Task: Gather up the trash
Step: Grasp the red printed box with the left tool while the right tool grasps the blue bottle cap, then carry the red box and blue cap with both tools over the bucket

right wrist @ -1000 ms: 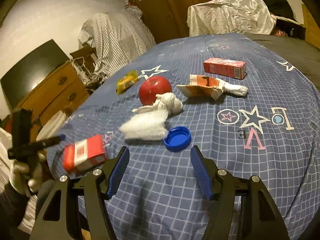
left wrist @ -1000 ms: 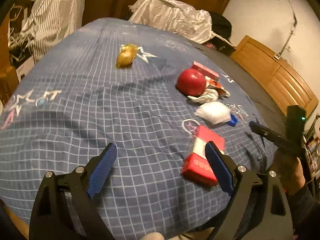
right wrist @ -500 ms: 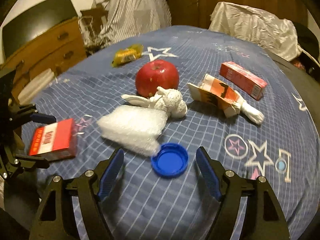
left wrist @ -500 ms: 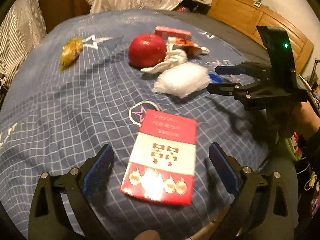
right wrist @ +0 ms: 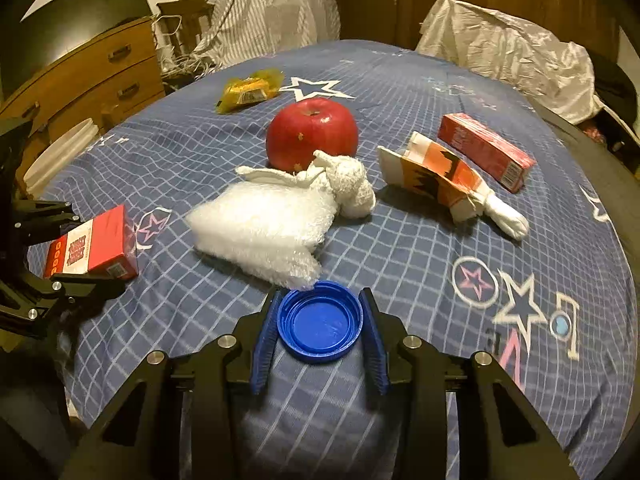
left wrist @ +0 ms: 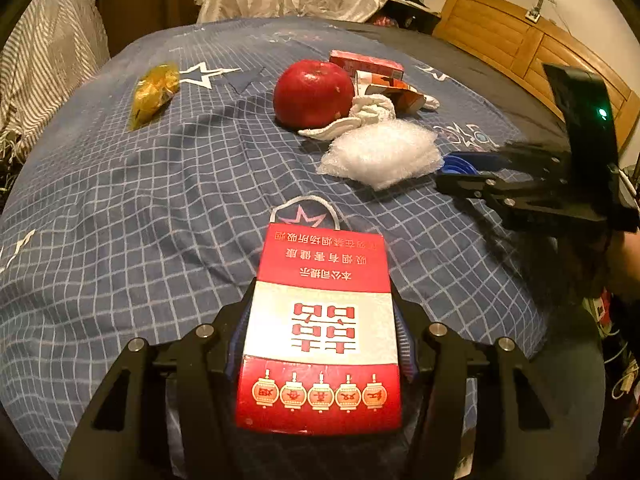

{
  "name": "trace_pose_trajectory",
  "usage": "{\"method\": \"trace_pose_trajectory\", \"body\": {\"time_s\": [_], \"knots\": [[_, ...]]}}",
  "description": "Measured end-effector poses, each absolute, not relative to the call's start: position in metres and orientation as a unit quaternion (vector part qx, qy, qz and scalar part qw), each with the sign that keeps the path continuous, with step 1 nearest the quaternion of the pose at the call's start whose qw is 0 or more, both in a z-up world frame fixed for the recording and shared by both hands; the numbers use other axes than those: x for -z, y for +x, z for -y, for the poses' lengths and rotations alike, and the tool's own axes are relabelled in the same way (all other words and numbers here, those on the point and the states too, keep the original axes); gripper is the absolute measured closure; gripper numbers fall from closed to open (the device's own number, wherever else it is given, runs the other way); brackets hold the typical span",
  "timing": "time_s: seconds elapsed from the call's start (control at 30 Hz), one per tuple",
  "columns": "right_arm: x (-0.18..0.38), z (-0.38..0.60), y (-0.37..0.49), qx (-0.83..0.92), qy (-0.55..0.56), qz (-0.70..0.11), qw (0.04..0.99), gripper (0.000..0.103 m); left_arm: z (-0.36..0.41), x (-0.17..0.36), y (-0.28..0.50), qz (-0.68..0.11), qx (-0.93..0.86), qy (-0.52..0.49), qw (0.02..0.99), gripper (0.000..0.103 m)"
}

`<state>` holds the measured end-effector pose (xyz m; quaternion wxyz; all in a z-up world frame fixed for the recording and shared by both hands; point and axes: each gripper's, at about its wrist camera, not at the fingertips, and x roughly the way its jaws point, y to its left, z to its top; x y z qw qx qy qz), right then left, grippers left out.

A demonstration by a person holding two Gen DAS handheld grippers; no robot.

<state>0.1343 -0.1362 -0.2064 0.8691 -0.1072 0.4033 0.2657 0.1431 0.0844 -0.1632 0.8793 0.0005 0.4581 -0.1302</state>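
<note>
My left gripper (left wrist: 322, 340) is shut on a red and white cigarette pack (left wrist: 320, 332) at the near edge of the bed; the pack also shows in the right wrist view (right wrist: 90, 246). My right gripper (right wrist: 320, 334) is shut on a blue bottle cap (right wrist: 320, 322), which touches both pads. A white bubble-wrap wad (right wrist: 260, 228), a crumpled white tissue (right wrist: 344, 184), a torn orange carton (right wrist: 436, 174), a red box (right wrist: 484, 150) and a yellow wrapper (right wrist: 250, 88) lie on the blue checked bedspread (right wrist: 420, 264).
A red apple (right wrist: 312, 134) sits behind the tissue. A wooden dresser (right wrist: 80, 76) stands at the left, a striped cloth (right wrist: 272, 4) and a white plastic sheet (right wrist: 504, 48) at the back. A wooden headboard (left wrist: 532, 44) is at the right.
Both grippers moved forward and closed: the left onto the cigarette pack, the right onto the blue cap. Both were open half a second ago.
</note>
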Motion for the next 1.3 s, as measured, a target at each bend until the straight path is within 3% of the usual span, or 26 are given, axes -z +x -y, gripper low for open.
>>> {"method": "trace_pose_trajectory", "body": {"time_s": [0.27, 0.8, 1.3], "knots": [[0.182, 0.165, 0.075, -0.217, -0.03, -0.353, 0.91, 0.062, -0.089, 0.143, 0.119, -0.421, 0.114, -0.021, 0.9, 0.049], [0.075, 0.16, -0.009, -0.13, 0.006, -0.17, 0.977, 0.062, -0.055, 0.045, 0.082, -0.246, 0.037, -0.021, 0.968, 0.049], [0.054, 0.157, -0.03, -0.114, 0.0, -0.151, 0.982, 0.062, -0.046, 0.029, 0.078, -0.218, 0.014, -0.027, 0.976, 0.049]]}}
